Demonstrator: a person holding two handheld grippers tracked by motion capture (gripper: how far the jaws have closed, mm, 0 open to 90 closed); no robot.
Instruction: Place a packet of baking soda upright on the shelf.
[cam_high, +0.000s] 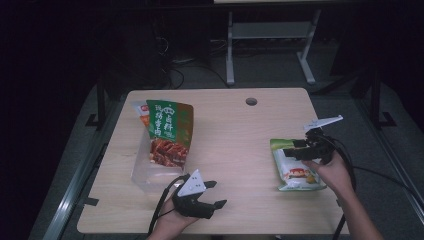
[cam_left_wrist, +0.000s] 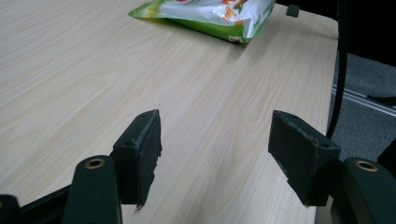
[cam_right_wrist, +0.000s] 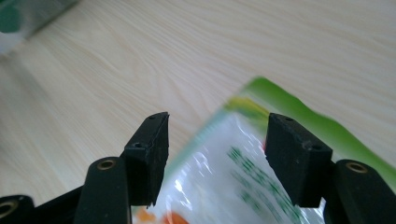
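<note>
A: From the high view, where are your tools?

B: Your left gripper (cam_high: 212, 194) sits at the table's (cam_high: 235, 130) six o'clock, jaws released. Your right gripper (cam_high: 292, 148) is at three o'clock, over the green-and-white snack bag (cam_high: 295, 172). A taller green pouch (cam_high: 169, 131) stands in a clear bin (cam_high: 145, 172) at nine o'clock.

A: Your left gripper view?

B: Jaws spread over bare wood; the snack bag (cam_left_wrist: 210, 14) lies at twelve o'clock.

A: Your right gripper view?

B: Jaws released, the snack bag (cam_right_wrist: 233, 172) just beyond them, ungripped.
</note>
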